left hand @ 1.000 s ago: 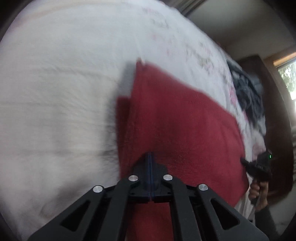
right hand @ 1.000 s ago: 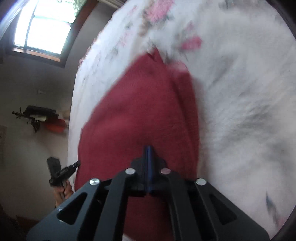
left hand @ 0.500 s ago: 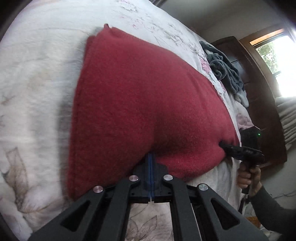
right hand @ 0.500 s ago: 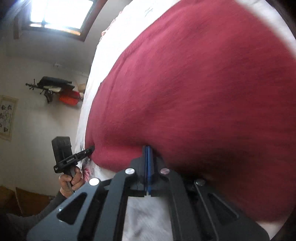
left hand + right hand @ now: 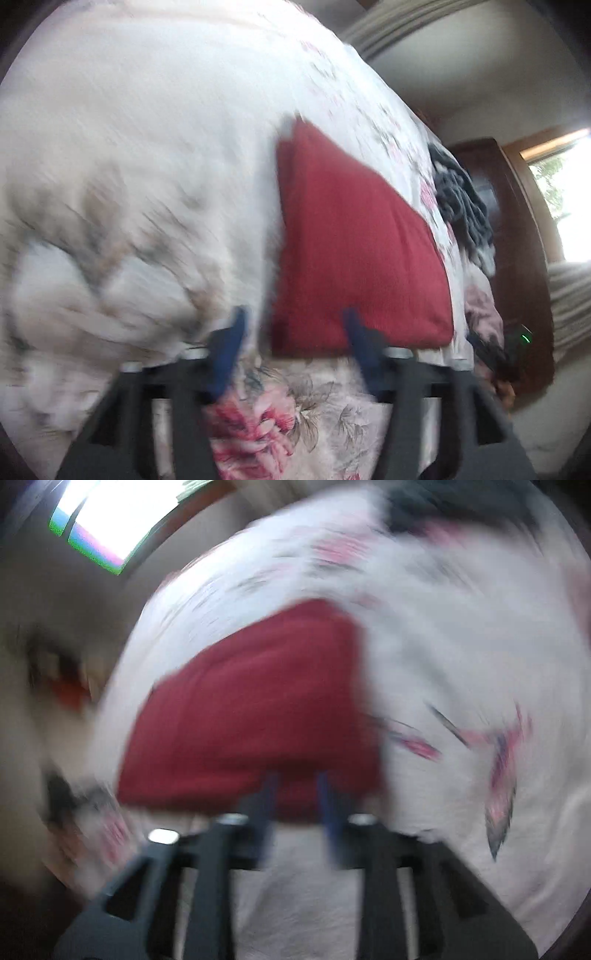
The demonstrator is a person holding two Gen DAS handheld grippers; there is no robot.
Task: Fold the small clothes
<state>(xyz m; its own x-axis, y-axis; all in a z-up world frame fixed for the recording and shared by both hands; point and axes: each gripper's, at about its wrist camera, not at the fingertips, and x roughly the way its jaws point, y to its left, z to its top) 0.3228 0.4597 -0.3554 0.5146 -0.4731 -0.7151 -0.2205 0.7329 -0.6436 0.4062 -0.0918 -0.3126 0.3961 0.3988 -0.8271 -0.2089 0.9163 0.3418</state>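
On my left wrist view, the left gripper (image 5: 295, 332) stands wide apart, its blue-padded fingers (image 5: 231, 343) splayed with nothing between them. One finger sits over the white floral bedspread (image 5: 129, 166), the other overlaps the near edge of the red cloth (image 5: 351, 251). That cloth lies folded flat on the bed, a neat wedge shape running away from me, its near edge just ahead of my fingertips. Further right, a dark grey garment (image 5: 461, 199) lies in a heap near the bed's far edge, and a pinkish one (image 5: 484, 310) sits closer, beside the red cloth's right corner. At the far right I see the right gripper (image 5: 491, 354) low by the bed's edge, a green light on its body.

My right wrist view is heavily blurred. The right gripper (image 5: 297, 797) is partly spread, gripping nothing, its fingers just at the near edge of the red cloth (image 5: 258, 709), which rests on the bedspread (image 5: 461, 646).
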